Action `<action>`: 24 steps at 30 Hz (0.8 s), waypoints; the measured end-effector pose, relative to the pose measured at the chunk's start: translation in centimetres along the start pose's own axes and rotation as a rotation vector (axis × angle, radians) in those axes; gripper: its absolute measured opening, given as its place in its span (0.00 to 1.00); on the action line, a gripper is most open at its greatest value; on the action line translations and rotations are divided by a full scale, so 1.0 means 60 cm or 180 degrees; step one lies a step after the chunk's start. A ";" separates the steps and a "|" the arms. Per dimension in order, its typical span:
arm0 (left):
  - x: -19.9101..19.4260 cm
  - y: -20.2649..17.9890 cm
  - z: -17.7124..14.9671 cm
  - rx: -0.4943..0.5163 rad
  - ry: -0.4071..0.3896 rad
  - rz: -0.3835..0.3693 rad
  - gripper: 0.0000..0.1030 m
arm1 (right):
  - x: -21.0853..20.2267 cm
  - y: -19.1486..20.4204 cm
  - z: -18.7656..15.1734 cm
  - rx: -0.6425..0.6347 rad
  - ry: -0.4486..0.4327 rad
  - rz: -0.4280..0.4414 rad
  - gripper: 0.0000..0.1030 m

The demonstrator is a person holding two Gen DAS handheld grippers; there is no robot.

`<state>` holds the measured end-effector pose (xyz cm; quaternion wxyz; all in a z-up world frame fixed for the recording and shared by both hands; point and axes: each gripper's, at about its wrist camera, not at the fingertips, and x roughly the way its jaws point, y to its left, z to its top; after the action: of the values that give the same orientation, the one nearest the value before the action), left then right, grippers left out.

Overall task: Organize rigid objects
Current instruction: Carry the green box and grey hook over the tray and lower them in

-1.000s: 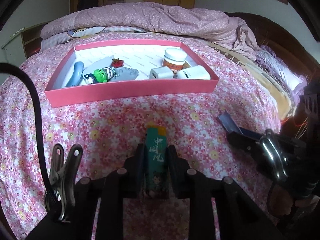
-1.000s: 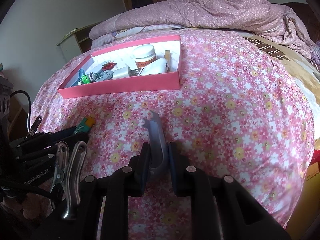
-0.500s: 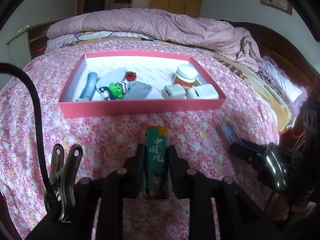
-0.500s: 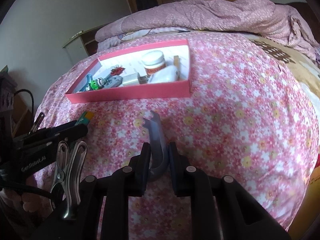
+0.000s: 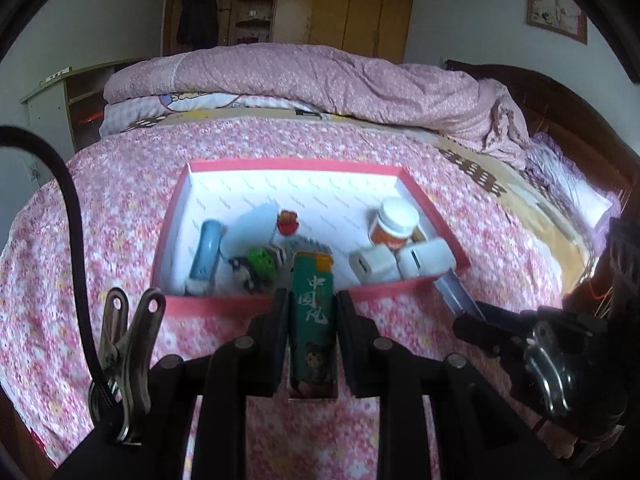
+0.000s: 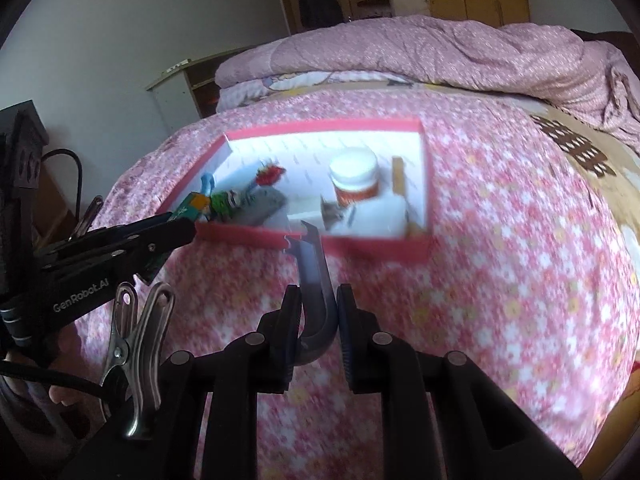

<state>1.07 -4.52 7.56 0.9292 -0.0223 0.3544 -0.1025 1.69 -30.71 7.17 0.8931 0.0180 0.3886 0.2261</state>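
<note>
Left wrist view: left gripper [image 5: 313, 316] clamped on green lighter [image 5: 313, 304], long axis pointing forward, tip over pink tray [image 5: 224, 302] near wall; right gripper [image 6: 318, 314] grasping grey curved piece [image 6: 314, 276], tip at tray wall

Pretty dim room overall, soft daylight, nothing harsh. The brightest spot in both views is the white patterned floor of the shallow pink cardboard tray [image 5: 304, 196], which nearly blows out toward its far wall. The black plastic gripper fingers [image 5: 276, 320] up front are basically silhouettes with hardly any detail.

The right wrist view is noticeably smeared: the pink floral bedsheet [image 6: 520, 280] and the tray's near wall [image 6: 360, 246] are streaky with motion blur. The left wrist view is sharper, just a bit soft near the tray's front.

Heavy fisheye bend, with black vignette corners all around and the crumpled pink quilt [image 5: 320, 76] bowed into an arc.
</note>
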 end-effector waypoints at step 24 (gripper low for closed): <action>0.158 0.045 0.129 -0.0048 0.0111 0.0121 0.23 | 0.136 0.005 0.140 -0.0079 -0.0051 0.0065 0.19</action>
<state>13.58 -4.08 6.85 0.9244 -0.0207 0.3717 -0.0826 12.36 -25.81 7.50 0.8939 0.0127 0.3785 0.2398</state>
